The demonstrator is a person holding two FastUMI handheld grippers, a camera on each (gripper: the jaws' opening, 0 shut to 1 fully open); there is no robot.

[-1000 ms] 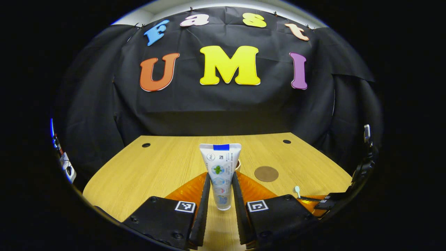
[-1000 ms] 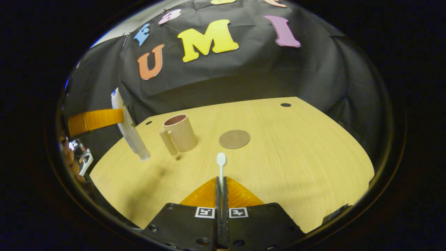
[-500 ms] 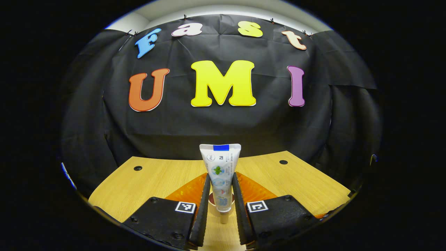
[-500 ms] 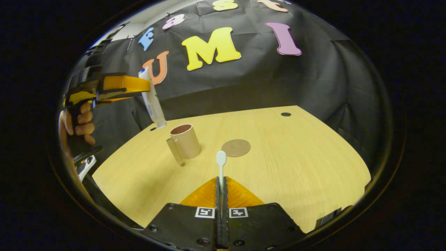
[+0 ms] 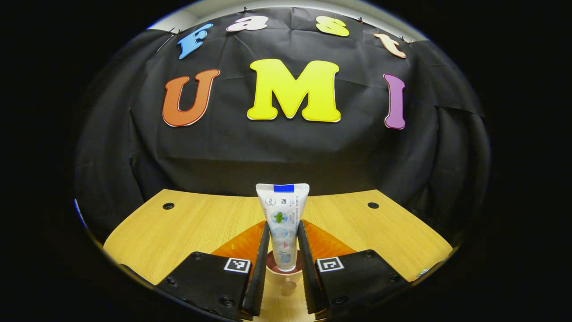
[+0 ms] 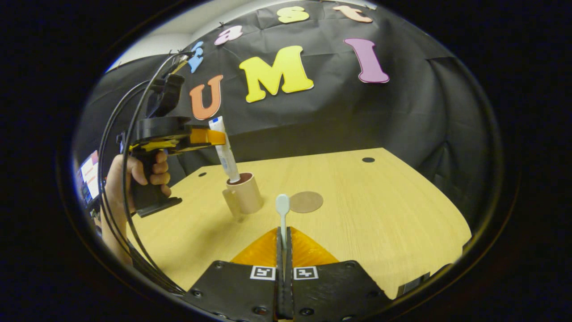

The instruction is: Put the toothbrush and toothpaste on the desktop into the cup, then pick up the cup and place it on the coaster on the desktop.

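The left gripper point(image 5: 283, 250) is clamping the toothpaste point(image 5: 282, 223) between both fingers, cap end down and crimped end up. In the right gripper view that same gripper point(image 6: 210, 136) is hanging above the cup point(image 6: 243, 193), with a hand point(image 6: 143, 172) wrapped round its handle, and the tube point(image 6: 225, 152) is slanting down so that its cap is sitting at the cup's mouth. Whether the cap is already inside the rim or just touching it is hard to tell from this angle. In the left gripper view the dark rim of the cup point(image 5: 271, 267) is peeking out just below the tube, between the fingers.

The right gripper point(image 6: 283, 237) is pinching the toothbrush point(image 6: 282, 210) by its handle, with the head sticking out ahead of the fingertips. The coaster point(image 6: 306, 201) is lying on the desktop point(image 6: 380, 210) just beyond the brush head and slightly to the right, near the cup but apart from it.

Judging by this, the step in hand is lowering the toothpaste into the cup. To do it well, the tube's tilt should be eased toward upright so the cap is centred over the opening, clear of the near rim, and the grip held until the cap is well down inside; letting go early could tip the cup or let the tube fall out.
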